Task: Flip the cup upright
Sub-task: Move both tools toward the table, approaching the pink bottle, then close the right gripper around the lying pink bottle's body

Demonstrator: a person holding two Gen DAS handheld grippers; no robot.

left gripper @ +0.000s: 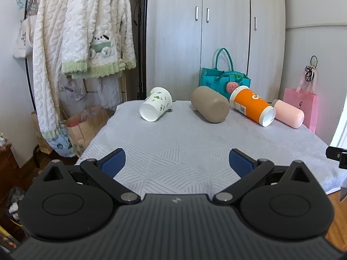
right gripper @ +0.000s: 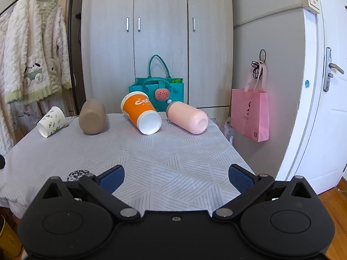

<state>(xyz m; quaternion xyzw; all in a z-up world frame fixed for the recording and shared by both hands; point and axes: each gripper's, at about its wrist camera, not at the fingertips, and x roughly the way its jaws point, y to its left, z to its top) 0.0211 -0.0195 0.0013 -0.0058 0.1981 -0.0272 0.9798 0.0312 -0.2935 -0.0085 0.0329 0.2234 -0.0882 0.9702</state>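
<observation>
- Nearest, the left gripper [left gripper: 177, 162] hangs over the near part of the table [left gripper: 180, 151] with its blue pads spread wide and nothing between them; the right gripper [right gripper: 176, 178] is the same, wide apart and empty, above the near edge of the same patterned grey cloth.
- Just left of the right gripper, a small dark-patterned round patch [right gripper: 78, 174] lies on the cloth.
- Between both grippers and the row of cups the cloth is bare, so nothing blocks the way.
- Toward the far edge of the table four cups lie on their sides in a row.
- The white cup [left gripper: 155, 107] with green prints is leftmost, apart from the others; its long axis runs toward the near left, open mouth facing the grippers.
- Next right, the tan cup [left gripper: 210, 104] lies with its closed base toward the near right.
- The orange cup [left gripper: 251, 106] is close beside the tan cup's far end, though I cannot tell whether they touch; its white end points near and right.
- The pink cup [left gripper: 288, 113] lies just beside the orange one, rightmost, rounded closed end nearest.
- Behind the row, a teal bag [left gripper: 224, 78] stands against the wardrobe [left gripper: 216, 32].
- Right of the table a pink bag [right gripper: 249, 113] hangs on the wall; left of it, fluffy white robes [left gripper: 82, 32] hang on a rack.
</observation>
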